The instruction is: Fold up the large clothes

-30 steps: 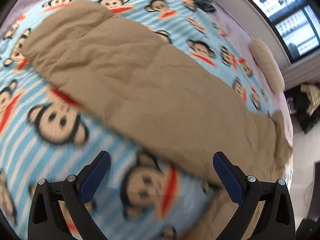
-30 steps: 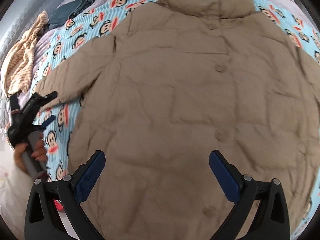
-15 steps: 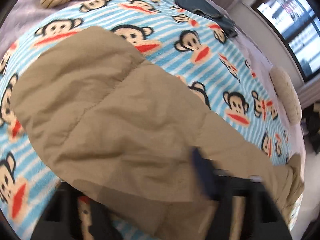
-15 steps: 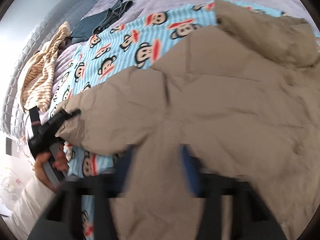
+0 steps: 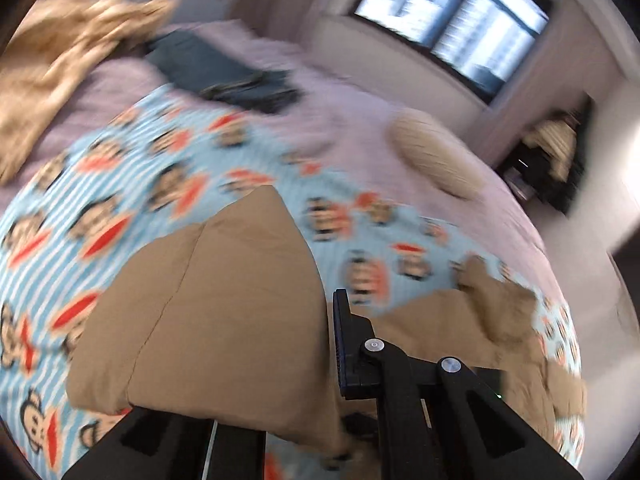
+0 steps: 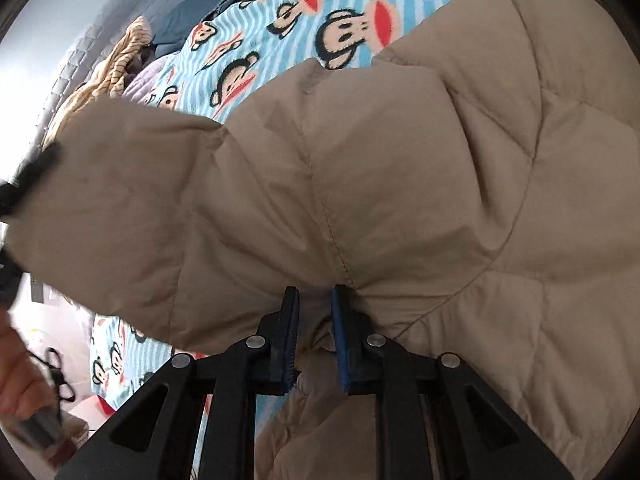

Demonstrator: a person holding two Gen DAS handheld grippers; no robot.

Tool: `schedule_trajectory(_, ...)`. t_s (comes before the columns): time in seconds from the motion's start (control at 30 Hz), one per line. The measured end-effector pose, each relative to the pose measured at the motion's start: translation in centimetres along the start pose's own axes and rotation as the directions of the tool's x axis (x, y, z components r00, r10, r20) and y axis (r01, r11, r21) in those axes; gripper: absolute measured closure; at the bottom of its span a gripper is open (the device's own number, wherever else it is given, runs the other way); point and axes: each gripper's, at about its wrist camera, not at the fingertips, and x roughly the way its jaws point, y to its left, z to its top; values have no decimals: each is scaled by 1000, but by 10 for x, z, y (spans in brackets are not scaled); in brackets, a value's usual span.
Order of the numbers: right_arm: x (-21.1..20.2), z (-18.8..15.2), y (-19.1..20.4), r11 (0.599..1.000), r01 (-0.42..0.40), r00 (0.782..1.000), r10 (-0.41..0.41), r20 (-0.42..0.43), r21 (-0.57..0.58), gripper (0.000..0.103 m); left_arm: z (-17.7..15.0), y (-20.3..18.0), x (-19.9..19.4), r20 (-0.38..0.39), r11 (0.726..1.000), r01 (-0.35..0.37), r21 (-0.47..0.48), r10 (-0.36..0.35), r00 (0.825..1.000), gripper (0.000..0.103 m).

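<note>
A large tan quilted puffer jacket (image 6: 400, 168) lies on a blue striped monkey-print blanket (image 6: 288, 12) on the bed. My right gripper (image 6: 314, 320) is shut on a bunch of the jacket's fabric near the sleeve seam. My left gripper (image 5: 316, 344) is shut on the end of the tan sleeve (image 5: 216, 312) and holds it raised over the blanket (image 5: 100, 208). The sleeve hides the left finger; only the right finger (image 5: 344, 344) shows. The left gripper (image 6: 28, 184) also shows as a dark blur at the sleeve end in the right wrist view.
A striped beige garment (image 5: 52, 68) and dark folded clothes (image 5: 224, 76) lie at the back of the bed. A beige pillow (image 5: 436, 160) lies to the right near a window (image 5: 452, 20). A grey headboard (image 6: 100, 40) is at the left.
Both grippers have closed on the jacket, the left on the sleeve end, the right near the sleeve seam. The left one has lifted the sleeve and the view has swung up toward the window.
</note>
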Motion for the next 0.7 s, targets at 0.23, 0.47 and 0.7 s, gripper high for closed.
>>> schedule_trajectory(0.23, -87, -33, -49, 997, -38, 997, 33, 73, 69, 85, -15, -138, 17, -32, 955, 167, 243, -164, 986, 90)
schedule_trajectory(0.47, -193, -88, -157, 957, 151, 961, -201, 192, 248, 85, -91, -252, 73, -166, 888, 247, 389, -196, 966, 90)
schedule_trajectory(0.7, -225, -109, -204, 916, 206, 937, -286, 201, 345, 85, -173, -269, 135, -270, 850, 129, 510, 16, 963, 50)
